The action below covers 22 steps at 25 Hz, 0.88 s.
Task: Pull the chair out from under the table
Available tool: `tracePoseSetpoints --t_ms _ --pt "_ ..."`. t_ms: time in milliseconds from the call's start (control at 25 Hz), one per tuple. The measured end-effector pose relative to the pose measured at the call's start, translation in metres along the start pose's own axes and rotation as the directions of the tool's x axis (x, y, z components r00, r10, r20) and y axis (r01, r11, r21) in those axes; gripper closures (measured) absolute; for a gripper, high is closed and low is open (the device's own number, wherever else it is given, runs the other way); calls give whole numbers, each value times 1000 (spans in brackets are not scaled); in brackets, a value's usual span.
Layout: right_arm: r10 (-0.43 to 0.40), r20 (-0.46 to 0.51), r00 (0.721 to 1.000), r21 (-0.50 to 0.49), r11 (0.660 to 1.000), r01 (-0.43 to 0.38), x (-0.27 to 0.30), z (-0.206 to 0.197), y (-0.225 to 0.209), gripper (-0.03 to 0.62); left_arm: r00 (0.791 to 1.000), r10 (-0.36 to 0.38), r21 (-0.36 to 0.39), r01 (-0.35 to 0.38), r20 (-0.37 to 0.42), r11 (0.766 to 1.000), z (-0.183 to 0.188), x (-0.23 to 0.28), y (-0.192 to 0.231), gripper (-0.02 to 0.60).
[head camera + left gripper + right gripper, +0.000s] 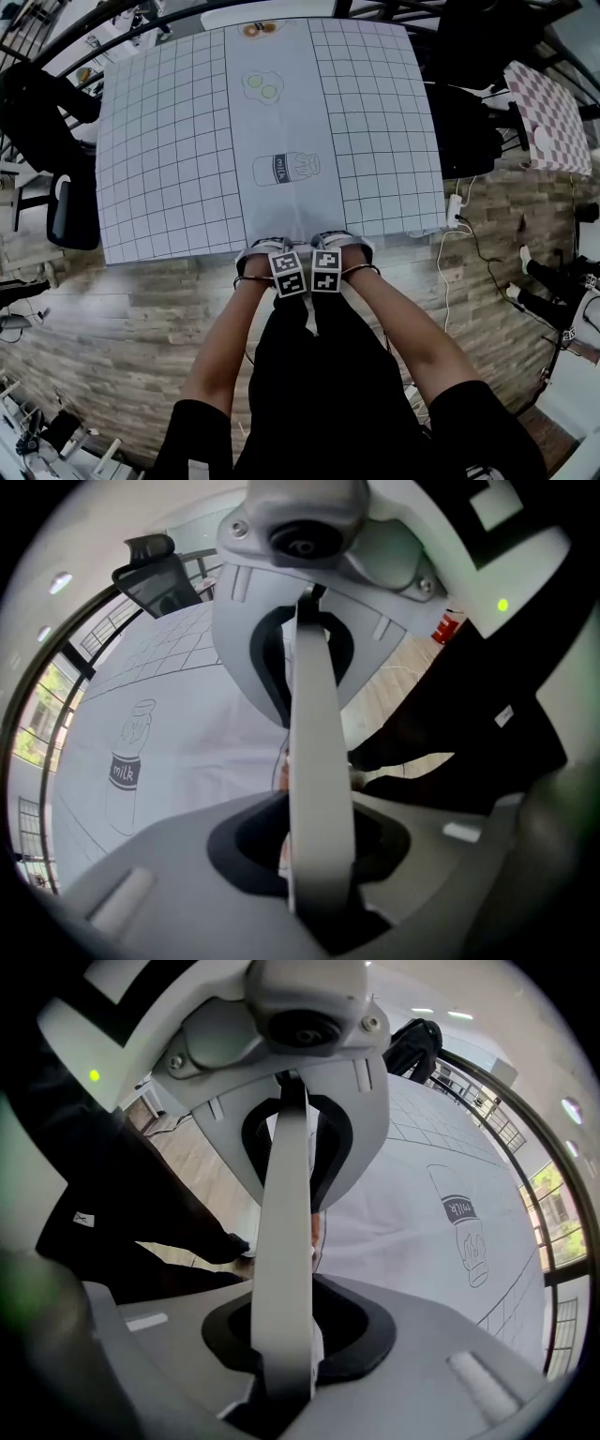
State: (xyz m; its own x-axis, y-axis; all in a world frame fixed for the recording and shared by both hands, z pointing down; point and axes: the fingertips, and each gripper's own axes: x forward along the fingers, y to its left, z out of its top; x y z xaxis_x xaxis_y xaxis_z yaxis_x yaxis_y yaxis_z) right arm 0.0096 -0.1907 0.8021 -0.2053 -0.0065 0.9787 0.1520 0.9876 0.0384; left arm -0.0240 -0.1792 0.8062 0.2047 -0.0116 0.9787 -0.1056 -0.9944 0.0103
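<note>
The table (169,159) wears a white cloth with a grid pattern and a drawn milk bottle (286,170). Both grippers point steeply down, side by side at its near edge: left gripper (261,249), right gripper (342,244), their marker cubes touching. The chair that stands under the table is hidden by the cloth, my arms and my black clothes. In the left gripper view a pale upright bar crosses the left gripper (314,761) and hides what lies between the jaws. The right gripper (291,1232) looks the same in its own view. I cannot make out any grip.
Black office chairs stand at the table's left (42,103) and right (464,122). A power strip (455,208) and its cables lie on the wooden floor at the right corner. A small checked table (548,112) stands at the far right. A metal railing curves behind the table.
</note>
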Motion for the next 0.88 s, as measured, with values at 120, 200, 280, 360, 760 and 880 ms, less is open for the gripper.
tracePoseSetpoints --t_ms 120,200,280,360,760,880 --pt "1 5 1000 1 1000 -1 -1 0 0 525 1000 14 -21 -14 2 1000 0 -2 3 492" --pt "2 10 1000 3 1000 -2 -1 1 3 525 1000 16 -28 -16 2 999 0 -3 2 502" --pt "4 11 1000 6 1000 -4 -2 1 7 525 1000 12 -33 -12 4 999 0 -3 -3 502" --pt "4 9 1000 7 1000 -4 -2 0 12 525 1000 9 -39 -9 8 999 1 -3 -7 502" --pt "39 9 999 25 999 -40 -4 4 37 523 1000 -12 -16 12 -4 1000 -2 -8 -33 503" --pt "42 11 999 29 999 -42 -5 5 48 523 1000 -7 -22 7 -1 1000 -2 -10 -44 503"
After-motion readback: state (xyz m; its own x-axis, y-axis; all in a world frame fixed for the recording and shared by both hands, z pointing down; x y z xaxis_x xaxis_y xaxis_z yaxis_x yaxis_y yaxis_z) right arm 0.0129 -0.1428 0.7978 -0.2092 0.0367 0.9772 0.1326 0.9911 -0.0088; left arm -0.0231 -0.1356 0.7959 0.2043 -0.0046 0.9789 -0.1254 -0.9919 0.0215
